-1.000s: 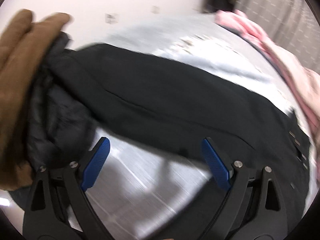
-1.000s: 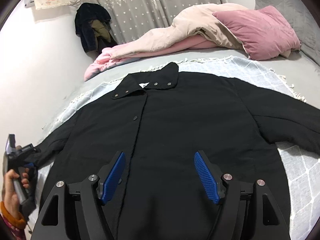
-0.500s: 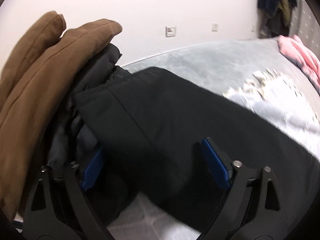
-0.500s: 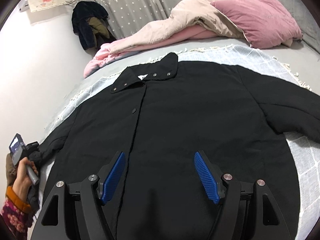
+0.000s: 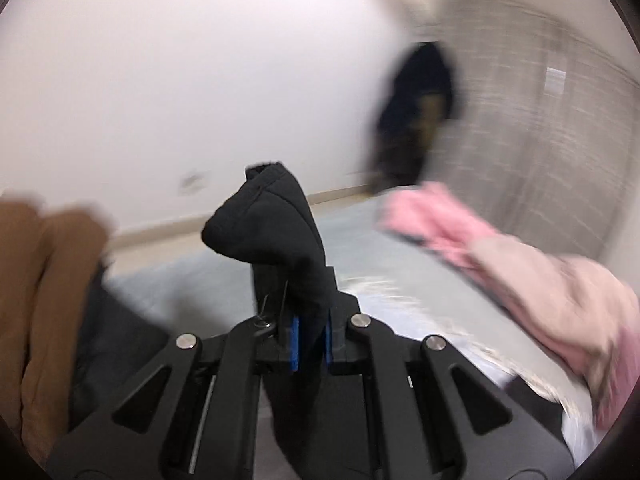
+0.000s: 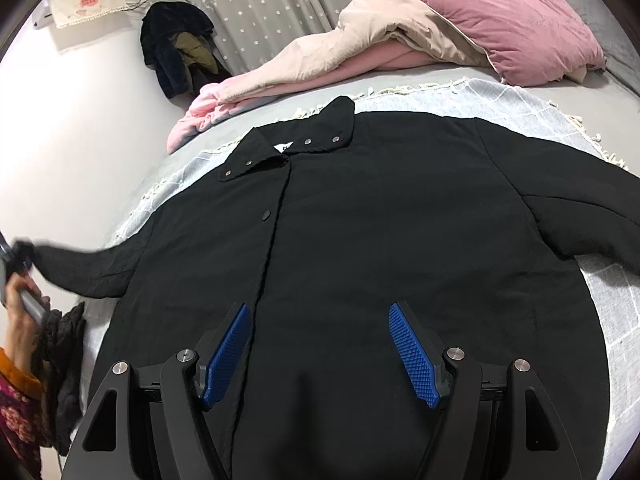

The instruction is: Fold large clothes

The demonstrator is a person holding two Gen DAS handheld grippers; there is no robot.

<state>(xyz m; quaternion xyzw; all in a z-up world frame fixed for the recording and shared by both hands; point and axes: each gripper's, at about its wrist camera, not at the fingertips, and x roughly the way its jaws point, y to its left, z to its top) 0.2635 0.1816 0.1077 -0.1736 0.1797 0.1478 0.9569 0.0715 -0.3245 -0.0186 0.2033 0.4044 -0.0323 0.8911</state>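
At the far left of my right-wrist view, my left hand [image 6: 20, 300] grips the handle of the left gripper [image 5: 310, 334], and its jaws are clamped together on the cuff of the black coat's sleeve [image 6: 84, 268]. That sleeve is stretched out taut and lifted off the bed, running from the cuff across to the coat's shoulder. In the left-wrist view the cuff [image 5: 276, 236] pokes up beyond the blue pads, bunched and folded over, while the room behind it is blurred. Just below my hand a dark quilted garment [image 6: 64, 344] lies crumpled at the bed's edge, beside a brown garment [image 5: 44, 304] that shows only in the left-wrist view.

Moving right, the black coat [image 6: 360, 240] lies spread flat and face up on a pale grey checked blanket [image 6: 612, 304] over the bed, collar away from me, snaps closed down the front placket. My right gripper [image 6: 320, 348] hovers above the coat's lower front with its jaws wide apart and nothing between them.

Further right, the other sleeve [image 6: 580, 224] lies flat on the blanket, angled outward. Beyond the collar a pink and beige duvet [image 6: 320, 68] is heaped, with a mauve pillow [image 6: 516, 28] at the far right.
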